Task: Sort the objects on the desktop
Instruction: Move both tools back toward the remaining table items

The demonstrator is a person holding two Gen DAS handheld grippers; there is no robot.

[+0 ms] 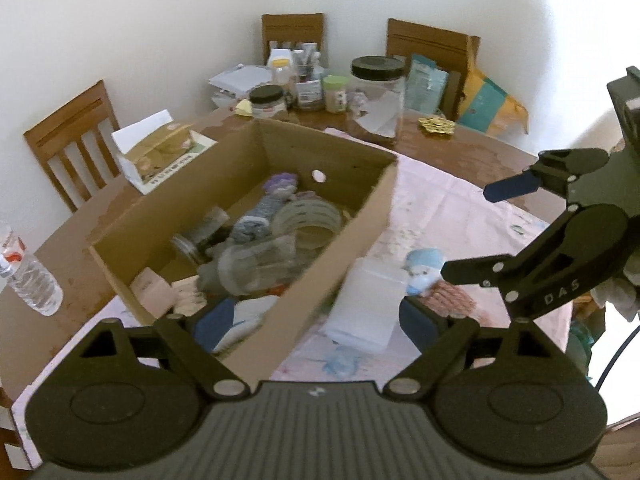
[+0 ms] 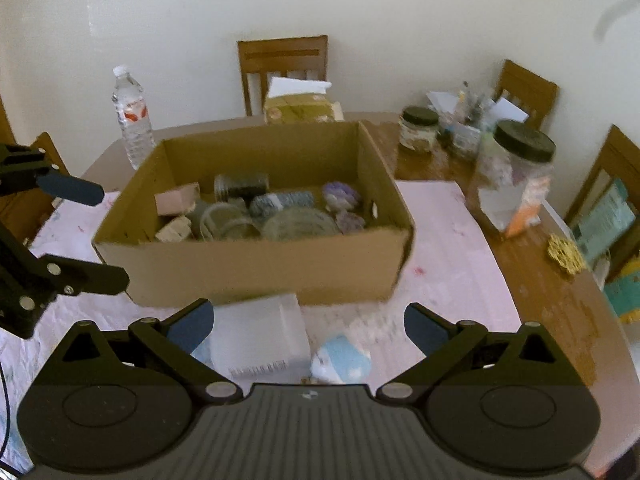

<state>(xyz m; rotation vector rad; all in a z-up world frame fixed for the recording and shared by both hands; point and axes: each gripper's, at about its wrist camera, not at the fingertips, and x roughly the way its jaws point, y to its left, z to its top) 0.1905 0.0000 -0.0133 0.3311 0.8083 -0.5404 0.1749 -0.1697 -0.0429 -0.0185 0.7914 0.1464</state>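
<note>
An open cardboard box [image 2: 256, 264] stands on the pink table mat [image 2: 452, 256], holding jars, yarn, tape rolls and small boxes. It also shows in the left wrist view [image 1: 320, 264]. A translucent plastic container [image 2: 260, 332] and a light blue knitted doll [image 2: 340, 364] lie on the mat in front of the box; both also show in the left wrist view, the container [image 1: 368, 300] and the doll [image 1: 424, 272]. My right gripper [image 2: 308, 330] is open and empty just above them. My left gripper [image 1: 316, 328] is open and empty over the box's near corner.
A water bottle [image 2: 134, 120], a tissue box [image 2: 300, 106], a large black-lidded jar [image 2: 516, 180], smaller jars and a pen cup stand around the wooden table. A gold coaster [image 2: 566, 256] lies at the right. Wooden chairs ring the table.
</note>
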